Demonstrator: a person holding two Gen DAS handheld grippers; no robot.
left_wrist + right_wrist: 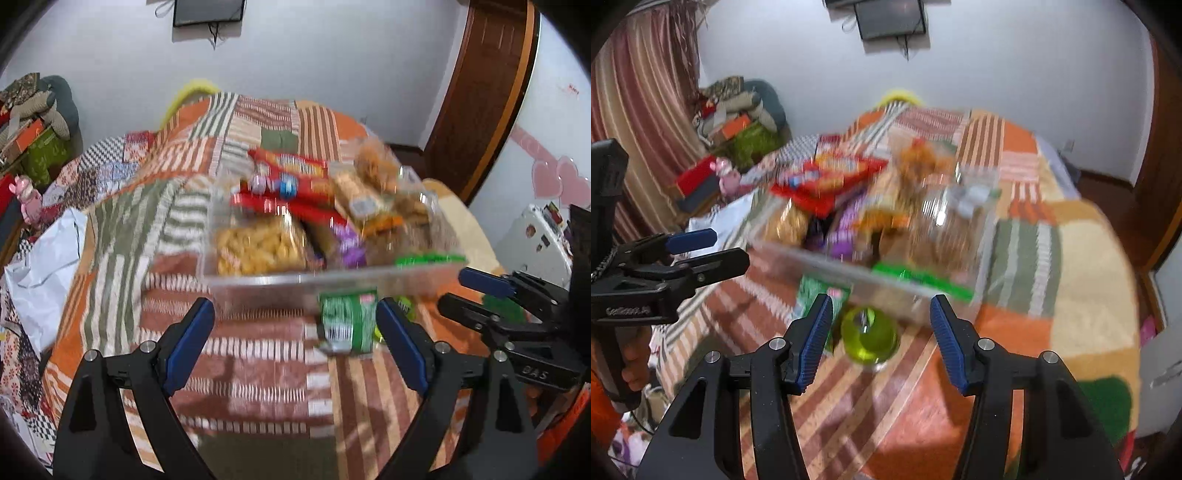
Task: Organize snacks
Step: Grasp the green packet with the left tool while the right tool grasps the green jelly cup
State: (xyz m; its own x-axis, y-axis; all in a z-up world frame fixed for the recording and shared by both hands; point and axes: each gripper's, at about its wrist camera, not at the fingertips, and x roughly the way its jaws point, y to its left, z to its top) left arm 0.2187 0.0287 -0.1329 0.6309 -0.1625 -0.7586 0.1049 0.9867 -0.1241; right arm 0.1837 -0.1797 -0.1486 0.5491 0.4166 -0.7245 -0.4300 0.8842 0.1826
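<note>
A clear plastic bin (258, 282) full of snack packs sits on the patchwork bed; it also shows in the right wrist view (982, 254). A green snack packet (347, 321) lies on the bed just in front of the bin, also seen in the right wrist view (812, 291). A green round jelly cup (870, 339) lies beside it. My left gripper (295, 325) is open and empty, with the green packet near its right finger. My right gripper (881, 328) is open and empty above the jelly cup. Both views are blurred.
The striped patchwork blanket (258, 387) covers the bed. A white plastic bag (44, 273) lies at the left edge. Boxes and cushions (738, 122) are stacked by the far wall. A wooden door (480, 92) stands at the right.
</note>
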